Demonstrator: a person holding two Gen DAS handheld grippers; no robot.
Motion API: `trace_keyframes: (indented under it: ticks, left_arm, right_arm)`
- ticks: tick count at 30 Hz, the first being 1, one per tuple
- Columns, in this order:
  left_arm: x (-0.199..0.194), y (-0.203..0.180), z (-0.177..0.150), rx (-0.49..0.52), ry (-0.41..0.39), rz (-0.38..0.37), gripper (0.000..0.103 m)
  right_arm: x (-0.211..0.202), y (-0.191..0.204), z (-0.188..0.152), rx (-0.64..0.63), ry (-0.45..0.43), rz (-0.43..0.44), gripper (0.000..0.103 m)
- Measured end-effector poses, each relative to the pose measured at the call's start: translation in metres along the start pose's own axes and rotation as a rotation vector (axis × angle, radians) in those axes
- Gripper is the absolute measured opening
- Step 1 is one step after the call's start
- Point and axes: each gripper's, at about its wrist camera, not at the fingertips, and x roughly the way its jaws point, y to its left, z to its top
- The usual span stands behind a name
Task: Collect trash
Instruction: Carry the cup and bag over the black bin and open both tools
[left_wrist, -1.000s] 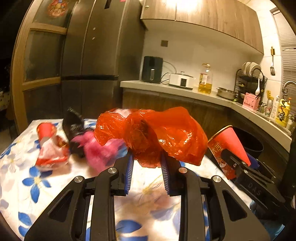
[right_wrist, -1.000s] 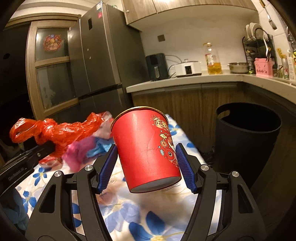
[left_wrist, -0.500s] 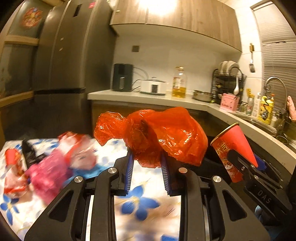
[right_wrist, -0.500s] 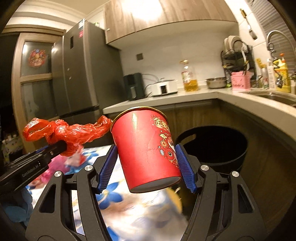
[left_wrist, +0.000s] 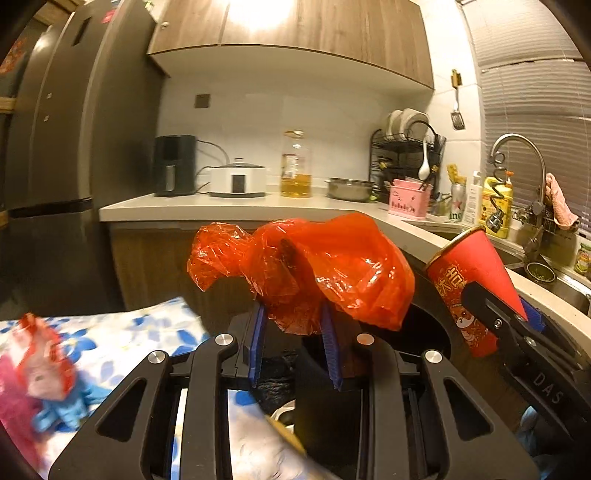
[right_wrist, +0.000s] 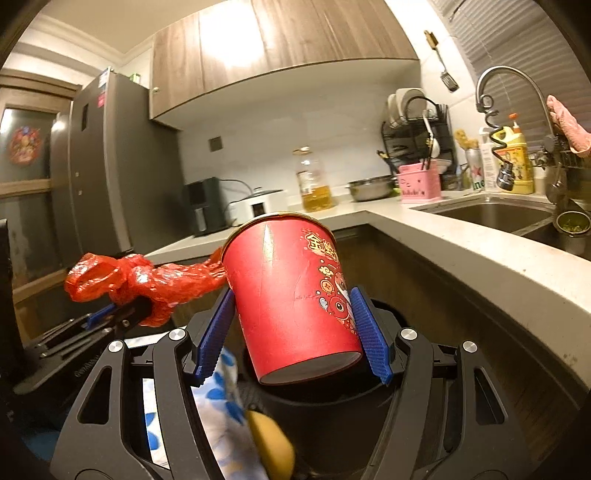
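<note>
fridge (left_wrist: 55, 147) fills the left of both views, tall and dark, beside a pale countertop (left_wrist: 229, 205) that bends round to the sink (right_wrist: 491, 216) and its curved tap (right_wrist: 517, 96). wooden wall cupboards (left_wrist: 295, 33) hang above it. black bin (right_wrist: 384, 398) stands below the counter's edge, its open mouth right under both grippers; the cup's base hangs over it. table with a blue-flowered cloth (left_wrist: 110, 339) lies at lower left, with blurred pink and red wrappers (left_wrist: 40, 365) on it.

red plastic bag (left_wrist: 306, 269), crumpled and bulging, sticks up from the left gripper (left_wrist: 293, 345), whose blue pads are drawn close and pinch the bag's lower part. in the right wrist view the same bag stretches sideways, its tip reaching to the cup's rim.

red paper cup (right_wrist: 291, 295), printed with a fish and gold characters, sits tilted between the pads of the right gripper (right_wrist: 295, 336), which stands fairly wide and clamps the cup by its sides, mouth up and away. a yellowish blurred object (right_wrist: 273, 446) shows low by the bin's edge; i cannot tell what it is.
</note>
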Motion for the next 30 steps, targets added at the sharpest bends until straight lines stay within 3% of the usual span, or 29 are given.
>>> trace_keyframes:
  ticks: [13,23,27,30]
  left_arm:
    - [0.053,-0.025,-0.007,0.016,0.060,-0.093,0.029]
    - [0.073,-0.034,-0.008,0.035,0.075,-0.110,0.031]
    - [0.081,-0.038,-0.011,0.047,0.086,-0.126,0.035]
    - [0.085,-0.039,-0.014,0.060,0.085,-0.129,0.050]
  right_arm:
    - [0.030,-0.021,0.007,0.004,0.002,-0.036,0.064]
    - [0.045,-0.028,0.006,0.015,0.011,-0.039,0.065]
    - [0.052,-0.027,0.002,0.016,0.021,-0.042,0.066]
    - [0.058,-0.029,0.000,0.024,0.033,-0.043,0.067]
